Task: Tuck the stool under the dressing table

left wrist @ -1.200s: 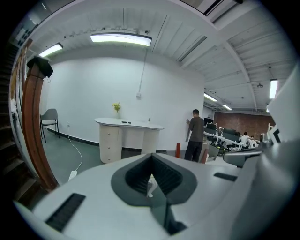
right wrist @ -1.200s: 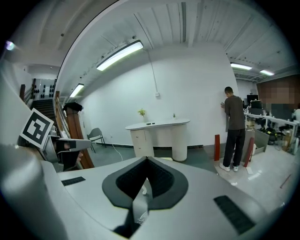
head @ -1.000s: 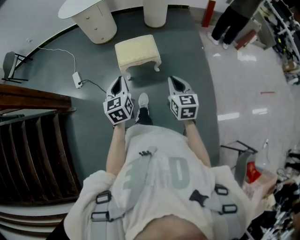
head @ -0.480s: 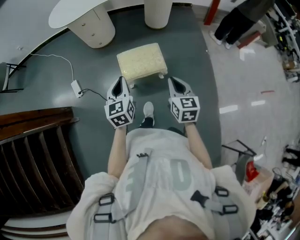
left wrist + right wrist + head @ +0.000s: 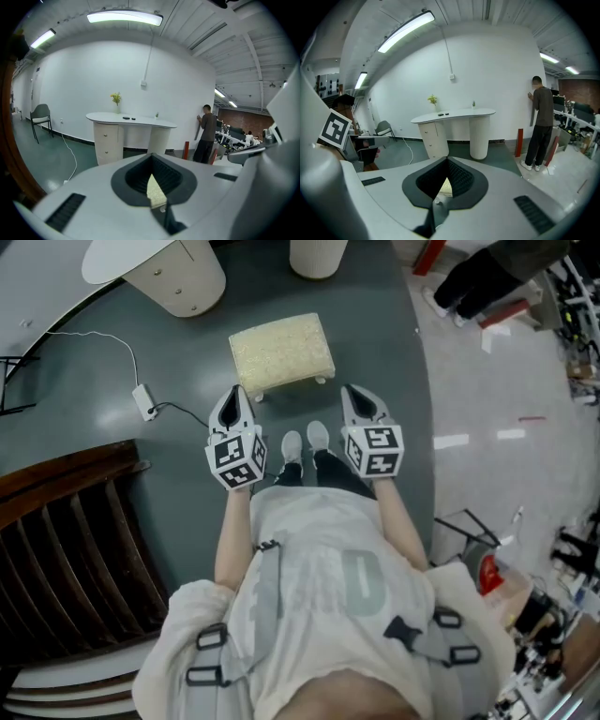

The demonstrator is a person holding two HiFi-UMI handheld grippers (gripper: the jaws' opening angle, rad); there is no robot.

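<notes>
Stepping forward has brought the left gripper point(image 5: 235, 399) and right gripper point(image 5: 362, 401), all 4 jaws pressed together on nothing, just below the stool point(image 5: 281, 351) at upper centre. It stands apart from the dressing table point(image 5: 178, 282) at top left, so pushing likely comes next.

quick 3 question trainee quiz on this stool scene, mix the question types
1. True or false: the stool is already tucked under the dressing table.
2. The left hand-held gripper and the right hand-held gripper are both: A open; B shut on the stool; C shut and empty.
3. Fill in: the flowers on the dressing table are ___.
Key: 1 false; 2 C; 3 yellow.
</notes>
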